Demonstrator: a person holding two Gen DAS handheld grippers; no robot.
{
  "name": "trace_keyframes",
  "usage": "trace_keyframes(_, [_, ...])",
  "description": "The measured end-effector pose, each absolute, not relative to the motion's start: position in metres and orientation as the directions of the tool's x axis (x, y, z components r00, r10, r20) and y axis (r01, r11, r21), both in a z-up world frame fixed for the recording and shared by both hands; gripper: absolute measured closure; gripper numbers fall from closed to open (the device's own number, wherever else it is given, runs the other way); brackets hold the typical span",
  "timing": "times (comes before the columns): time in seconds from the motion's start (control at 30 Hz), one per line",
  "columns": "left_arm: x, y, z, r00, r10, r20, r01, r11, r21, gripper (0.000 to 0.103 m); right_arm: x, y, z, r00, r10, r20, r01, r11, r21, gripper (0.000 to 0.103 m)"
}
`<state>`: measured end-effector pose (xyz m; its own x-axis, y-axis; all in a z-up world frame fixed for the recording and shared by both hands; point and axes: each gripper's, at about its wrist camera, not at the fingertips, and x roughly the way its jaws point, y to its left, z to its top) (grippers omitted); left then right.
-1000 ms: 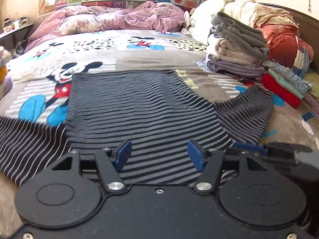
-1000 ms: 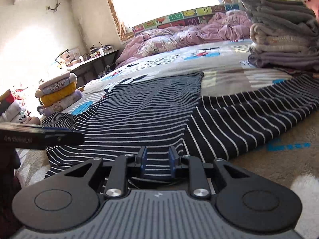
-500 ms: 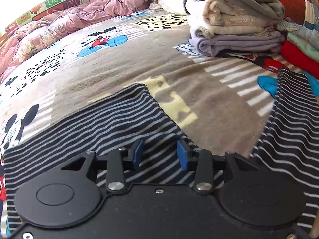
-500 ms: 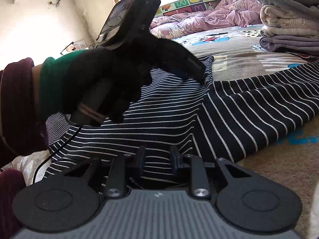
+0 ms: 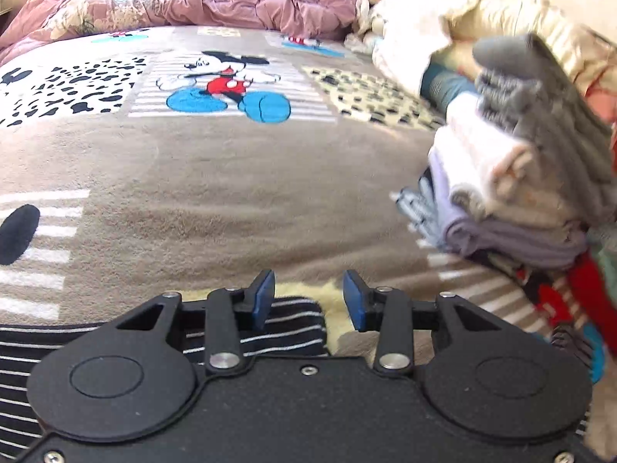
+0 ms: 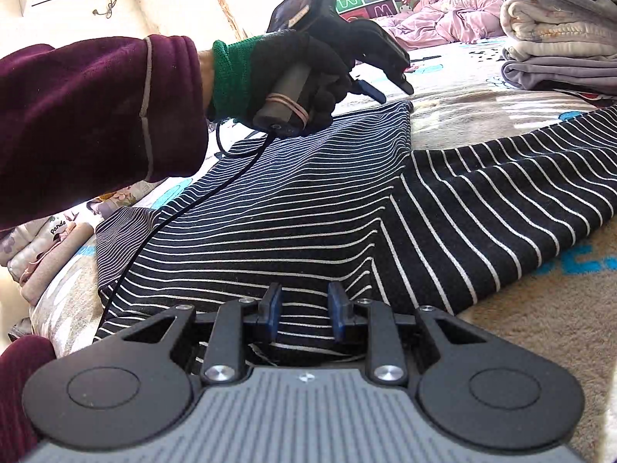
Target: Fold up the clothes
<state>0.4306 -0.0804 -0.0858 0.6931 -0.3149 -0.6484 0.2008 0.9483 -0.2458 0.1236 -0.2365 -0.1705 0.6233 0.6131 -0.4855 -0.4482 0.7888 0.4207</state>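
A black shirt with thin white stripes [image 6: 308, 208] lies spread flat on the bed, one sleeve [image 6: 513, 200] stretched out to the right. My right gripper [image 6: 304, 310] sits at the shirt's near edge, jaws apart with striped cloth between and under them. My left gripper [image 5: 308, 299] is open over the shirt's far corner [image 5: 293, 326]; the cloth lies under its left finger. In the right wrist view the left gripper [image 6: 389, 88] is held by a gloved hand above that far corner [image 6: 401, 110].
A Mickey Mouse blanket [image 5: 216, 177] covers the bed. A stack of folded clothes [image 5: 532, 177] stands at the right, also in the right wrist view [image 6: 555, 38]. A pink quilt [image 5: 185, 0] lies at the head. More folded clothes [image 6: 46, 254] sit at the left.
My left gripper has moved forward along the shirt to its far corner. My right gripper's jaws have spread a little at the near edge.
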Motion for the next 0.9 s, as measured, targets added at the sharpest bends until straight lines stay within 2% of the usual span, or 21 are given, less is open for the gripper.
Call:
trace_keyframes(0.07, [0.415,-0.066,-0.07,0.717,-0.337,-0.611,0.205,0.939,-0.277,0.064,0.125,-0.237,-0.17,0.622,0.614,-0.486,-0.445,0.788,0.426,0.075])
trace_keyframes(0.2, [0.362,-0.03,-0.056,0.737,-0.317,-0.597,0.19,0.945,-0.267,0.064,0.128,-0.24,-0.169,0.618,0.621,-0.482,-0.434,0.781,0.448,0.075])
trace_keyframes(0.33, [0.299,-0.009,-0.066,0.728,-0.284,-0.624,0.169,0.956,-0.239,0.064,0.128,-0.244,-0.168,0.613,0.63,-0.478,-0.423,0.772,0.475,0.075])
trace_keyframes(0.43, [0.273,-0.012,-0.079,0.712,-0.241,-0.66,0.172,0.971,-0.168,0.064,0.125,-0.243,-0.166,0.611,0.625,-0.486,-0.424,0.777,0.466,0.075])
trace_keyframes(0.67, [0.313,-0.041,-0.072,0.71,-0.253,-0.657,0.163,0.967,-0.196,0.065,0.117,-0.238,-0.164,0.622,0.603,-0.499,-0.413,0.795,0.444,0.072])
trace_keyframes(0.83, [0.37,-0.081,-0.074,0.68,-0.242,-0.692,0.16,0.97,-0.182,0.065,0.116,-0.24,-0.165,0.62,0.608,-0.497,-0.412,0.791,0.453,0.072])
trace_keyframes(0.9, [0.391,-0.102,-0.08,0.666,-0.217,-0.713,0.168,0.976,-0.139,0.065,0.118,-0.241,-0.165,0.613,0.614,-0.497,-0.412,0.785,0.462,0.072])
